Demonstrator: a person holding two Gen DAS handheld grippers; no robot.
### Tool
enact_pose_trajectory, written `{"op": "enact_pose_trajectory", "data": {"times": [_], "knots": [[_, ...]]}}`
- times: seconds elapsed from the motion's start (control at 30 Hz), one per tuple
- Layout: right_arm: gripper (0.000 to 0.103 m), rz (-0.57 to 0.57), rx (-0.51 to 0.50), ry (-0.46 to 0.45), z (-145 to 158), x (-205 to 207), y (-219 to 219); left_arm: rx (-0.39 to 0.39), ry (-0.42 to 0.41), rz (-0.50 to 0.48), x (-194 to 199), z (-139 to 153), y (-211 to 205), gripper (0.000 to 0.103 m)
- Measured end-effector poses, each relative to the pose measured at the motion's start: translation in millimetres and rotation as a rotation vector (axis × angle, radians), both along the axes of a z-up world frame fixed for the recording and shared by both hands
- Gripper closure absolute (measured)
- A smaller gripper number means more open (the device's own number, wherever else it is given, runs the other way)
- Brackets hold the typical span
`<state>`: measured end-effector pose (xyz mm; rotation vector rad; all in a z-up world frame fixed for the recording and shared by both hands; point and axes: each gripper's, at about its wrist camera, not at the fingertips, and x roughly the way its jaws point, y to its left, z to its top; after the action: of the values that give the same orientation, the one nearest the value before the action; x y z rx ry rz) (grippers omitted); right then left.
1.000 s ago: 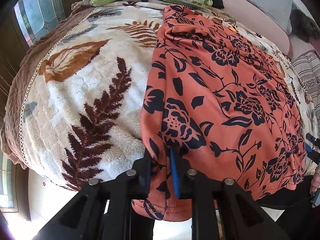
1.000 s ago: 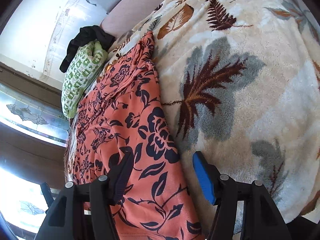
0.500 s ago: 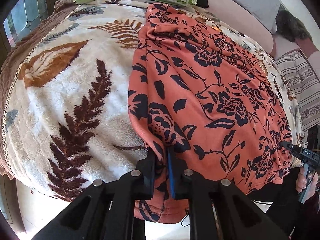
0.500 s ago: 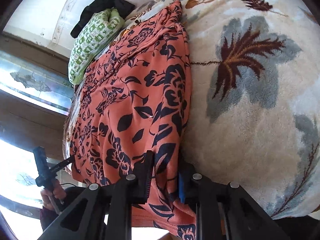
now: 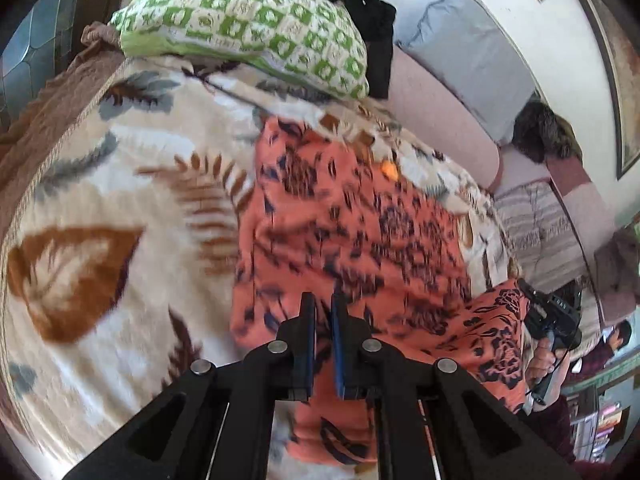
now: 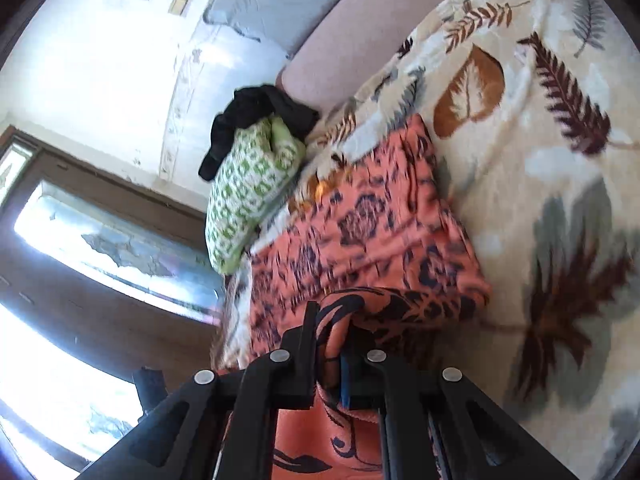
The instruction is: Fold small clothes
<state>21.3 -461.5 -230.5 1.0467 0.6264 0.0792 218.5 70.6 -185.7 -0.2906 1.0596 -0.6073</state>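
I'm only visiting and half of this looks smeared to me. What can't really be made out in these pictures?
- Orange cloth: its flower print is motion-blurred in both views.
- Its near hem: hidden behind the left hand-held gripper and the right hand-held gripper, both clamped on it.
- Black garment: bunched behind the green pillow; kind unclear.
- Blanket: cut off by the lens edge.

Ahead of me a fleecy cream blanket [image 5: 120, 208] printed with brown and grey leaves covers the bed. At its far end lies a green-and-white checked pillow [image 5: 248, 28], with a black cloth [image 5: 360, 12] heaped against it. Behind them I see a pale pink headboard [image 5: 436, 108] and a grey cushion [image 5: 472, 52] leaning on the white wall [image 6: 100, 52]. A brown-framed window [image 6: 80, 240] glares bright.
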Motion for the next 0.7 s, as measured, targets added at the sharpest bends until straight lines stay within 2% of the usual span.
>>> {"op": "enact_pose_trajectory", "data": {"times": [0.07, 0.17, 0.2, 0.23, 0.27, 0.3, 0.33, 0.37, 0.4, 0.47, 0.5, 0.6, 0.7], "knots": [[0.091, -0.084, 0.044, 0.026, -9.7, 45.7, -27.7, 0.035, -0.057, 0.101, 53.7, 10.4, -7.3, 0.095], [0.090, -0.176, 0.103, 0.117, -42.7, 99.5, -63.3, 0.103, -0.032, 0.300, 117.4, -6.6, -9.1, 0.095], [0.089, -0.197, 0.134, 0.145, -55.3, 109.3, -69.5, 0.148, -0.002, 0.360, 123.9, -16.2, -11.0, 0.095], [0.087, -0.199, 0.171, 0.164, -67.2, 115.7, -72.3, 0.152, 0.012, 0.395, 121.9, -23.2, -13.4, 0.095], [0.083, -0.188, 0.196, 0.172, -76.6, 118.9, -71.9, 0.112, 0.001, 0.396, 111.7, -27.5, -17.1, 0.095], [0.070, -0.174, 0.199, 0.169, -82.3, 118.8, -69.8, 0.071, -0.017, 0.376, 97.1, -30.3, -20.5, 0.094], [0.059, -0.160, 0.180, 0.169, -84.8, 116.9, -67.2, 0.063, -0.031, 0.357, 81.3, -32.8, -26.2, 0.092], [0.028, -0.155, 0.158, 0.150, -83.9, 111.4, -65.2, 0.073, -0.044, 0.347, 64.7, -35.7, -30.9, 0.088], [0.021, -0.166, 0.143, 0.112, -81.1, 102.8, -65.2, 0.079, -0.050, 0.351, 50.1, -38.6, -33.5, 0.082], [0.021, -0.195, 0.121, 0.057, -72.1, 85.6, -64.1, 0.078, -0.029, 0.395, 29.0, -45.0, -33.5, 0.041], [0.020, -0.203, 0.118, 0.041, -67.4, 78.9, -64.5, 0.059, -0.013, 0.401, 25.2, -47.1, -31.8, 0.034], [0.020, -0.171, 0.122, 0.014, -53.7, 61.6, -62.5, 0.004, 0.009, 0.366, 25.4, -50.7, -31.5, 0.032], [0.020, -0.120, 0.063, 0.056, -45.9, 58.3, -42.9, -0.057, 0.006, 0.327, 32.0, -54.6, -40.7, 0.027]]}}
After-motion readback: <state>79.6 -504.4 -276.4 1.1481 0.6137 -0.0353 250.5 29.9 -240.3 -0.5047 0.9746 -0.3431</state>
